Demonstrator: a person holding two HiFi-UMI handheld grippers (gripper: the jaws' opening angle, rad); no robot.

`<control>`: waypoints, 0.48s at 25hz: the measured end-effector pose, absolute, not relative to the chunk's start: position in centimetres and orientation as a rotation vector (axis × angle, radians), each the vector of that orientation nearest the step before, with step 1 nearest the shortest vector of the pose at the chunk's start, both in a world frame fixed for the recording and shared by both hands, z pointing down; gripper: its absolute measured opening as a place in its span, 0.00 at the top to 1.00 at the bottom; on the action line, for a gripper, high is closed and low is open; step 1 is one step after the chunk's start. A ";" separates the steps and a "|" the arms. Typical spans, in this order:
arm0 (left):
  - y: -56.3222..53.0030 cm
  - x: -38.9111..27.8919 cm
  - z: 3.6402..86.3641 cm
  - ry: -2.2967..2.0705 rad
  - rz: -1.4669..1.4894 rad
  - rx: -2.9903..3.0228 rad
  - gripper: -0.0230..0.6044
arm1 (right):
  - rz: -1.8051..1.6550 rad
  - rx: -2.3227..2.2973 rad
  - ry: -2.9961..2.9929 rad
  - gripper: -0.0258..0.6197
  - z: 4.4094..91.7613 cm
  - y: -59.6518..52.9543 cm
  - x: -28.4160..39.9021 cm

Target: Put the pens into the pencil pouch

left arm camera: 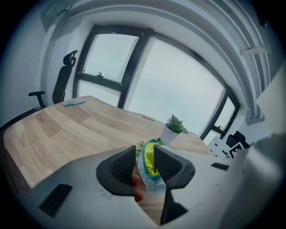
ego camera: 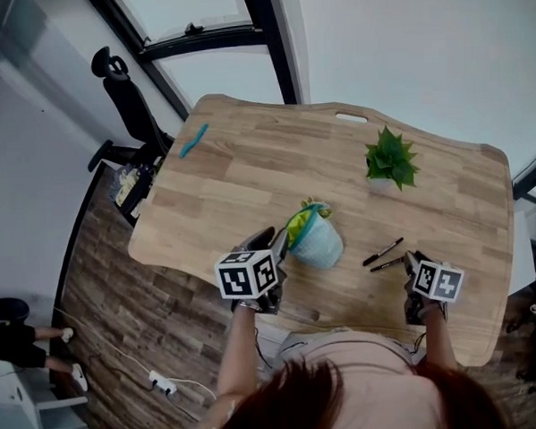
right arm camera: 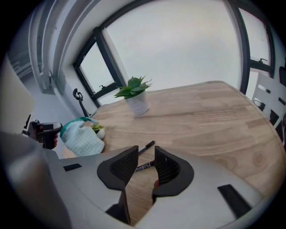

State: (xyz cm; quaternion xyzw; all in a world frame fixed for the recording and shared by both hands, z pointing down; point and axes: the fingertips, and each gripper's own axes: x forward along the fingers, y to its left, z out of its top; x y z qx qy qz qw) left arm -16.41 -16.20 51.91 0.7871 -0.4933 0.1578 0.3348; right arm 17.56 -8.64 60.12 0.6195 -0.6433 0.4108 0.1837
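While both tools hang low over the tabletop (ego camera: 247, 165), everything turns on the right side. The right tool (right arm camera: 145, 163) is released, jaws apart, nothing pinched. Look through that gap: the nearer pen (right arm camera: 145, 166) lies on the wood just ahead, with the second pen (right arm camera: 146, 146) a little beyond it, both black, both flat.

From the head view the two pens (ego camera: 383, 251) sit side by side between the pencil pouch (ego camera: 316, 238) and the right tool (ego camera: 412, 262). They are close to that tool and clearly farther from the left one, so this is the right hand's pickup.

Now the catch: the nearer pen's long axis runs slantwise across the jaw gap, nearly in line with the way the jaws close. My read is that the wrist wants a roll, so the pads meet the barrel across its width, not end to end.

Over on the other side, the left tool (left arm camera: 145, 163) is spread wide and released. The pouch (left arm camera: 149, 172) shows in the gap, its yellow-lined mouth turned towards the tool, not visibly squeezed. In the head view that tool (ego camera: 274, 242) sits just beside the pouch's left edge, well placed to steady the opening.
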 end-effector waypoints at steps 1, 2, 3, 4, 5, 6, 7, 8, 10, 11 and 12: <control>-16.4 -16.3 52.3 -1.275 0.422 2.048 0.79 | 1.186 1.747 -1.800 0.80 60.6 -8.5 17.6; -16.5 -16.2 52.7 -1.261 0.433 2.042 0.79 | 1.214 1.749 -1.788 0.79 61.0 -8.4 17.7; -16.6 -16.1 53.1 -1.245 0.441 2.036 0.79 | 1.242 1.751 -1.779 0.78 61.3 -8.4 17.8; -16.7 -15.9 53.4 -1.230 0.447 2.029 0.79 | 1.270 1.754 -1.770 0.77 61.5 -8.3 17.8; -16.8 -15.8 53.7 -1.216 0.450 2.024 0.79 | 1.296 1.758 -1.762 0.77 61.8 -8.3 17.9; -16.8 -15.6 53.9 -1.204 0.451 2.019 0.79 | 1.317 1.762 -1.751 0.76 61.9 -8.3 17.9; -16.9 -15.5 54.1 -1.194 0.452 2.015 0.79 | 1.335 1.766 -1.739 0.76 62.1 -8.2 18.0; -17.0 -15.3 54.3 -1.186 0.452 2.011 0.79 | 1.352 1.769 -1.726 0.76 62.3 -8.2 18.1; -17.0 -15.0 54.5 -1.171 0.454 2.012 0.79 | 1.387 1.770 -1.705 0.75 62.7 -8.1 18.2; -17.0 -14.8 54.6 -1.162 0.456 2.016 0.79 | 1.407 1.770 -1.697 0.75 62.9 -8.0 18.2; -17.0 -14.5 54.7 -1.152 0.459 2.022 0.79 | 1.428 1.770 -1.690 0.75 63.1 -8.0 18.2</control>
